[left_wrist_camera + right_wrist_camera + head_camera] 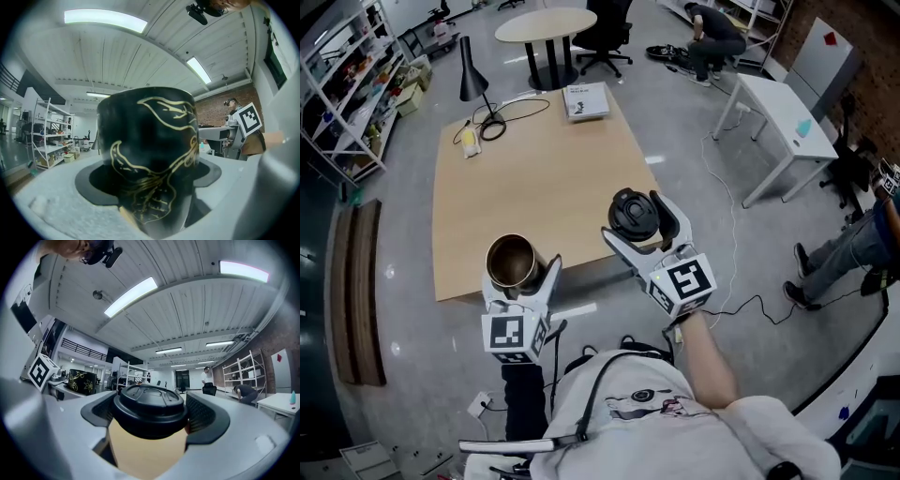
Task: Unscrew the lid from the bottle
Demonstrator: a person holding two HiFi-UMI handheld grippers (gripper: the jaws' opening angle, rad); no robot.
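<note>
The left gripper (517, 279) clamps wide-set jaws round the upright black bottle with gold line patterns (512, 262) and a brassy open mouth, while the right gripper (643, 225) beside it pinches the round black plastic lid (633, 214), already off, so both likely want steady, level carrying above the pale wooden table (534, 183) ahead.

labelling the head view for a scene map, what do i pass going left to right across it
shelving rack → open bottle → black lid → white table; the lamp and book are left out because they overlap these.
</note>
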